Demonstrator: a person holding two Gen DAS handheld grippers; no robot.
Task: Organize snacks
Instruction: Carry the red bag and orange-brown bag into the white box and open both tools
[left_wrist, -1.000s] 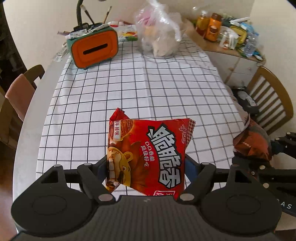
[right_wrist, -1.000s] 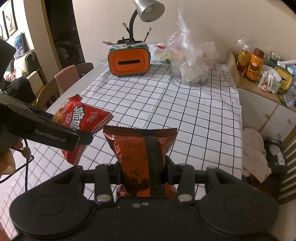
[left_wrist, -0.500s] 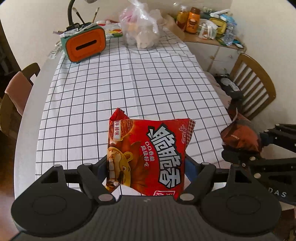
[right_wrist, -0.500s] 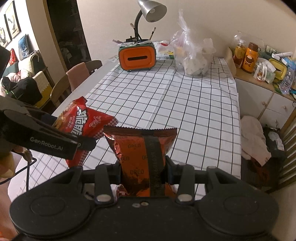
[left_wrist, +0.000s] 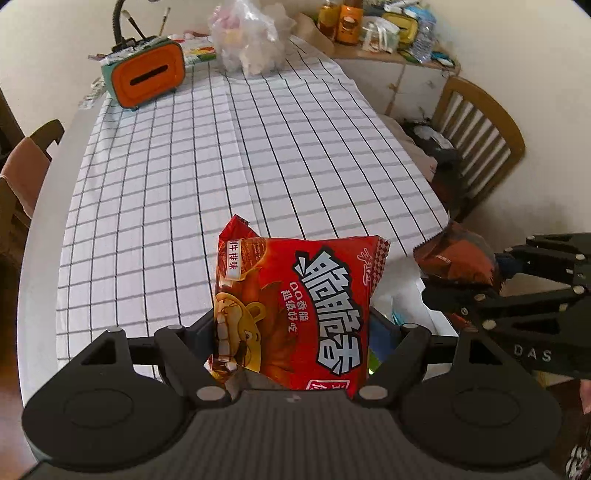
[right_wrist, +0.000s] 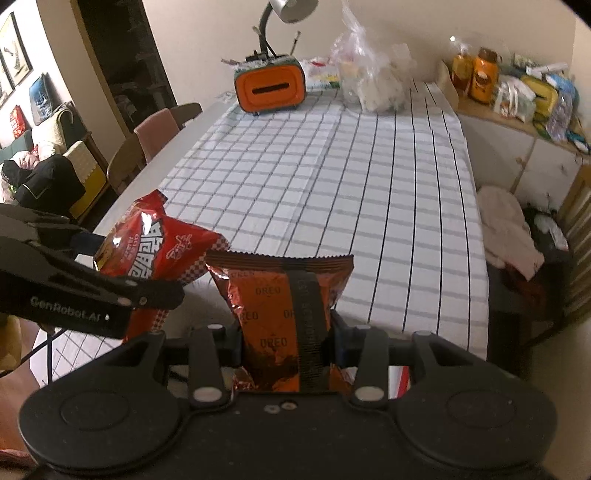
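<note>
My left gripper is shut on a red crispy-noodle snack bag and holds it upright above the near end of the table. My right gripper is shut on a brown foil Oreo packet, also held upright in the air. The Oreo packet shows at the right in the left wrist view. The red bag shows at the left in the right wrist view, close beside the Oreo packet.
A long table with a checked cloth stretches ahead. At its far end stand an orange tissue box and a clear plastic bag. A wooden chair is on the right, a cluttered sideboard beyond.
Both grippers have pulled back and risen, so more of the table shows. The two snack bags stay gripped and have come closer side by side.
</note>
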